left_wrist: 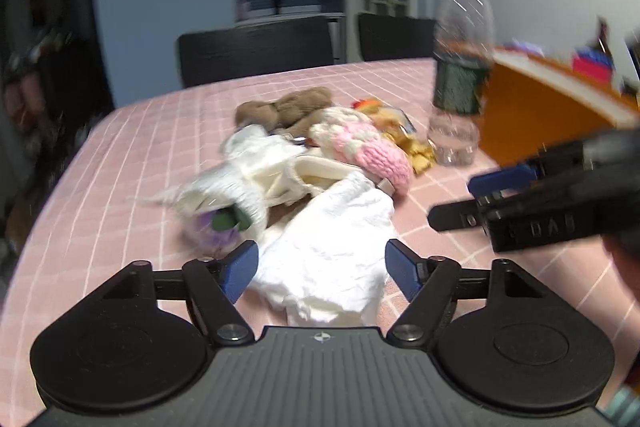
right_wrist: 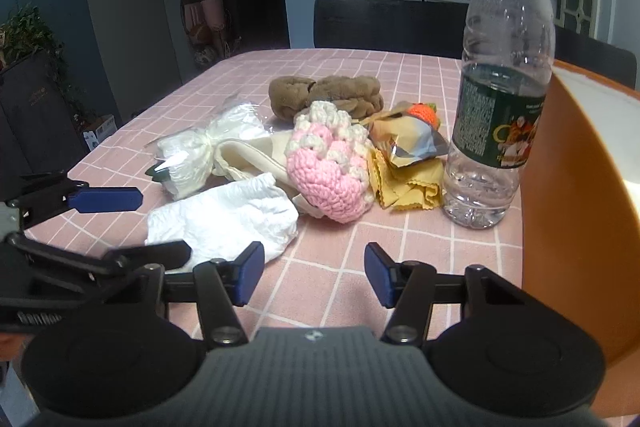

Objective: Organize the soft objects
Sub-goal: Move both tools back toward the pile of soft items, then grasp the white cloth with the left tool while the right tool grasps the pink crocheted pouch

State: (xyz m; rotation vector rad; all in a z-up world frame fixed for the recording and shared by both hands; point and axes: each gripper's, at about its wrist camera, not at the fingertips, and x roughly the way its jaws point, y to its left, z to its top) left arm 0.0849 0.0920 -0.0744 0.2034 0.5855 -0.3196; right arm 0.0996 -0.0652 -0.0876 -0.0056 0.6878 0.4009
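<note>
You are at the approach step, with nothing grasped yet. Your left gripper (left_wrist: 322, 269) stands released, jaws wide, straddling the crumpled white cloth (left_wrist: 328, 251) that lies just ahead of it on the pink checked worktop (left_wrist: 140, 147). Your right gripper (right_wrist: 314, 275) is also released, over bare worktop, with the pink crochet piece (right_wrist: 328, 167) ahead and slightly left, and the orange bin (right_wrist: 580, 207) close on its right. Next, lower the left gripper and clench on the cloth, steering clear of the water bottle (right_wrist: 500, 87).
</note>
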